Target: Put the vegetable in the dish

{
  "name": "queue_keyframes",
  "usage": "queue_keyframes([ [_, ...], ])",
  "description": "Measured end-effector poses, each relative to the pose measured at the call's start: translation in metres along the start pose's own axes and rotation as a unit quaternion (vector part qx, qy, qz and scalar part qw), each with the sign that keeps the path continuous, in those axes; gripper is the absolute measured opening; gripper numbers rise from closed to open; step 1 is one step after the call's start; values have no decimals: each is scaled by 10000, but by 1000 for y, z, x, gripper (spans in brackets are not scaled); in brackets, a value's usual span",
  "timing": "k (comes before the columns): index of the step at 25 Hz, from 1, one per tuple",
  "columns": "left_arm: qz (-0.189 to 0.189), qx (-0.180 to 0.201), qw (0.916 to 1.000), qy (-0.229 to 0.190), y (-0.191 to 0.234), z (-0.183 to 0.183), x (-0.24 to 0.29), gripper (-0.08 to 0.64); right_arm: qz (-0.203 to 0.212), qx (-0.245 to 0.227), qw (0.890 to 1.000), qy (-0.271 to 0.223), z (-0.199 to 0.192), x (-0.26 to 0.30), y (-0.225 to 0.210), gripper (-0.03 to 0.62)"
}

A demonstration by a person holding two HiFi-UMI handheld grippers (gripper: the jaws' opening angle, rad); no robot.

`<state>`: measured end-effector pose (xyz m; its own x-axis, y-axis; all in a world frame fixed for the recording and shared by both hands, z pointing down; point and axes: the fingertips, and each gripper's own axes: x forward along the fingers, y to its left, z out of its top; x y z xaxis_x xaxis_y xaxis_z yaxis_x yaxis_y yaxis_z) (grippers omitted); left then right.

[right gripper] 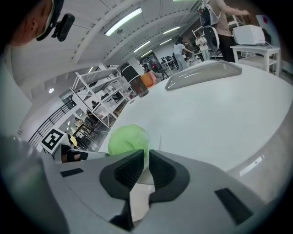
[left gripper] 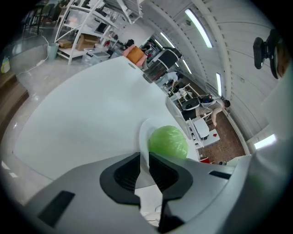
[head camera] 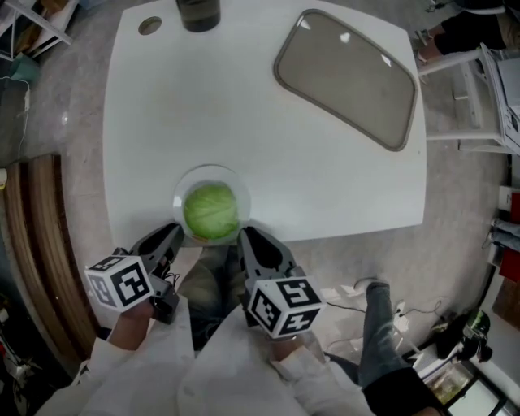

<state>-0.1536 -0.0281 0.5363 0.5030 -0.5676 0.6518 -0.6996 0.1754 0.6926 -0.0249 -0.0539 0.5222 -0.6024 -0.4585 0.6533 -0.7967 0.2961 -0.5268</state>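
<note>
A round green cabbage [head camera: 211, 210] sits in a clear glass dish [head camera: 203, 171] at the near edge of the white table [head camera: 268, 138]. My left gripper [head camera: 175, 231] is just off the table's edge at the dish's near left rim, jaws shut with nothing seen between them. My right gripper [head camera: 244, 236] is at the dish's near right rim, also shut and empty. In the left gripper view the cabbage [left gripper: 168, 141] lies just beyond the left gripper [left gripper: 144, 157], right of the dish [left gripper: 143, 130] rim. In the right gripper view the cabbage [right gripper: 128, 139] is just past the right gripper [right gripper: 146, 155].
A grey rectangular tray [head camera: 345, 77] lies at the table's far right. A dark container [head camera: 198, 14] and a small round disc [head camera: 149, 25] stand at the far edge. A white rack [head camera: 479, 89] is off the table's right side. Cables [head camera: 357, 301] lie on the floor.
</note>
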Motion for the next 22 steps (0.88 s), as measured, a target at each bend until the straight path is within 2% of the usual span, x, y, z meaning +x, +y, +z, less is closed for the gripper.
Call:
queue_keyframes([
  [5,-35,-85,9999,61,-1,-4,3,57,14,94,9999,84,-4,3,-2,66],
  [13,-37,-271,9996,-26,0,-3,6,58,-168,219,9994,210,-9,8,-7,100],
  [19,-32,-292,9995,-66,1,-2,6,58,-242,334,9987,307,-12,12,-11,100],
  [22,-86,-437,9990,-96,2,-2,7,58,-292,349,9985,302,-13,12,-11,100],
])
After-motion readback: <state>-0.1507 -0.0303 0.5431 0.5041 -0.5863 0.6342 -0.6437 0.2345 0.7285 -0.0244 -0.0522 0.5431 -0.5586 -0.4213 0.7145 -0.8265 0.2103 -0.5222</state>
